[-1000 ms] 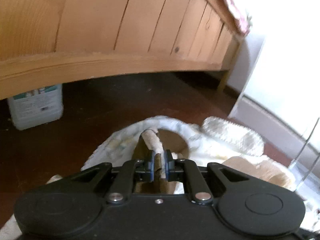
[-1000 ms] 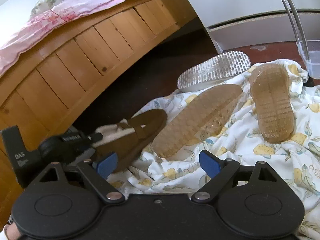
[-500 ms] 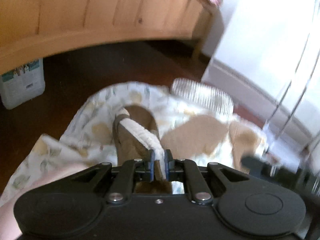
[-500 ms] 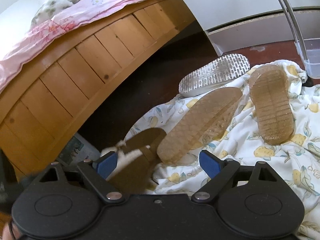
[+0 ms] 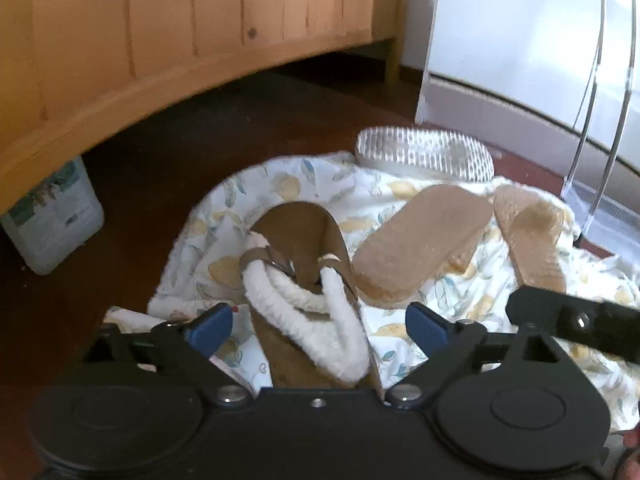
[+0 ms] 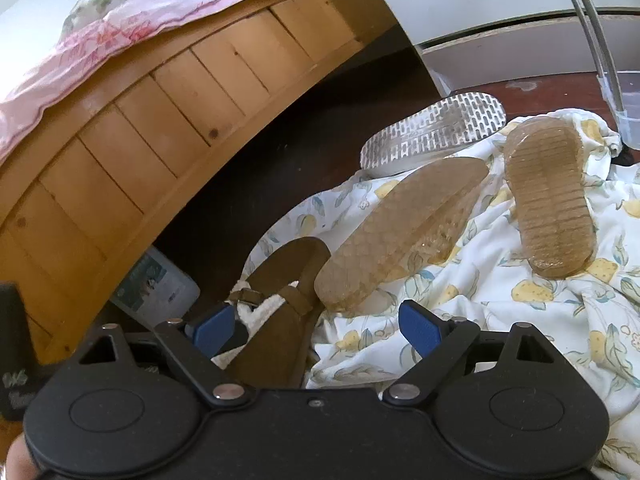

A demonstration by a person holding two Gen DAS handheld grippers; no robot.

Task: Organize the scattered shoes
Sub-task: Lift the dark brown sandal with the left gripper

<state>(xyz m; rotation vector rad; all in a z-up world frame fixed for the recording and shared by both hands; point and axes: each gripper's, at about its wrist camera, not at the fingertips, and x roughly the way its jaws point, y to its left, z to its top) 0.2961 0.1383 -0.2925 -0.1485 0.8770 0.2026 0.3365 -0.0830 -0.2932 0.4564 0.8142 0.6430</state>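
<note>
Left gripper (image 5: pixel 318 326) tilted down, jaws opening — brown sandal (image 5: pixel 298 280) between, unpressed; right gripper (image 6: pixel 316 328) wide, empty.

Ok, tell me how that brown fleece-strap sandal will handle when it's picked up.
The brown sandal probably stays stiff: its thick sole holds its shape on the rumpled sheet. The fleece straps look soft, so pads may sink in. It seems light and unlikely to roll, being flat.

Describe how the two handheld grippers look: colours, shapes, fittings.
The left gripper and the right gripper look alike: a matte black body with two round recessed discs, angular black linkage arms on silver screws, and blue pads on the fingers. No cables or sleeves show.
</note>
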